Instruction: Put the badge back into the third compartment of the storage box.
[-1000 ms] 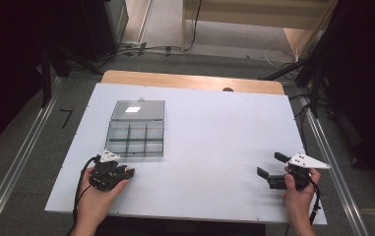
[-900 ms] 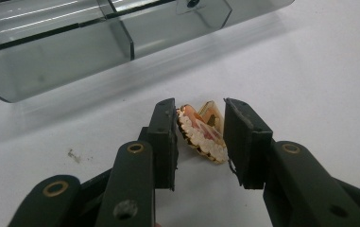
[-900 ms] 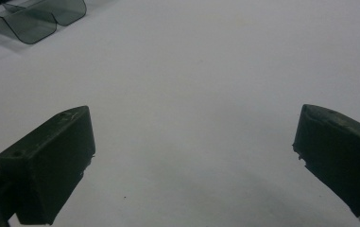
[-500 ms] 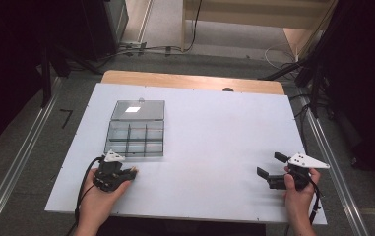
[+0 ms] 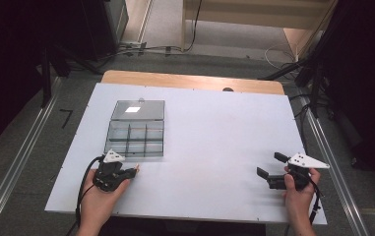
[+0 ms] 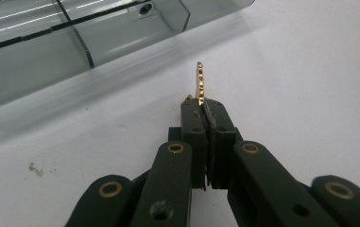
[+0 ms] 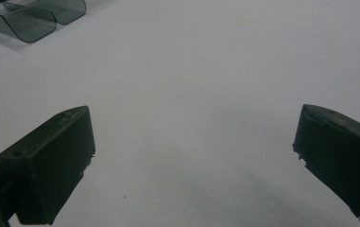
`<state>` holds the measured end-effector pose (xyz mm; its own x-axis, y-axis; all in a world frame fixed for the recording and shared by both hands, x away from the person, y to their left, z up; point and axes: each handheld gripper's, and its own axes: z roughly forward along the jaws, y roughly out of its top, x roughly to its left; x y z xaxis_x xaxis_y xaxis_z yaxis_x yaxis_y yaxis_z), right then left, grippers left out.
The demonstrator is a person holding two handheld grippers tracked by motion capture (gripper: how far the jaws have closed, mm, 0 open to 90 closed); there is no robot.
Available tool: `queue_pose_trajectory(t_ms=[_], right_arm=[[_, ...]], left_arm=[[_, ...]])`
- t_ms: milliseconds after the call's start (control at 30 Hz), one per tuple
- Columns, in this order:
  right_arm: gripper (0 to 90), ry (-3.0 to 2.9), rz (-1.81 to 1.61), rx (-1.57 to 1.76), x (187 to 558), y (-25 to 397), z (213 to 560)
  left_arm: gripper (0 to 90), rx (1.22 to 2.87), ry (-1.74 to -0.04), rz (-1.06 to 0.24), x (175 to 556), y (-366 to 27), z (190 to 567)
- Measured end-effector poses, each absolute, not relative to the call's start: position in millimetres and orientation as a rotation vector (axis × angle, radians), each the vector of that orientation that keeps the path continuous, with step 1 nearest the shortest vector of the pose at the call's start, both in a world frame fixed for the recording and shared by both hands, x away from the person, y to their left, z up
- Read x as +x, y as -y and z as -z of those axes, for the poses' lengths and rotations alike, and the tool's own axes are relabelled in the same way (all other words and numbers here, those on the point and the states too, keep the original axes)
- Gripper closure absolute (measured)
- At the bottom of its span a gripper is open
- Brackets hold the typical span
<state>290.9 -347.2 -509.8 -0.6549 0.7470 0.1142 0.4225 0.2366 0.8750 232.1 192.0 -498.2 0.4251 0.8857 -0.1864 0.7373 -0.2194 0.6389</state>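
Note:
A clear smoky plastic compartment box [image 5: 136, 132] lies open on the white table [image 5: 214, 142], left of centre, its lid folded back. Just in front of its near edge my left gripper [image 5: 135, 171] is shut on a small thin gold metal piece [image 6: 200, 82], which sticks out past the closed jaws. The left gripper view has the box wall [image 6: 50, 52] close ahead and to the left. My right gripper [image 5: 269, 171] stands open near the table's right front, jaws wide apart over bare table, holding nothing. The box's corner [image 7: 31, 19] appears far off in the right gripper view.
A wooden strip [image 5: 190, 81] runs along the table's far edge. Metal rails [image 5: 22, 157] flank both sides on the floor, and cables [image 5: 145, 49] lie beyond the table. Open white surface spreads between the two grippers.
My left gripper has moved right and slightly toward the near edge of the box, with the gold piece now showing at its tips. The right gripper has stayed put.

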Motion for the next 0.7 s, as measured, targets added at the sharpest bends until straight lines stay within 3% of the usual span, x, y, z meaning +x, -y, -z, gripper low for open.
queue_pose_trajectory(t_ms=[700], right_arm=[[0.0,-2.184,-1.393,1.085,289.7,347.2,509.5]], left_arm=[[89.3,1.979,-1.311,-0.343,226.8,-196.7,477.1]])
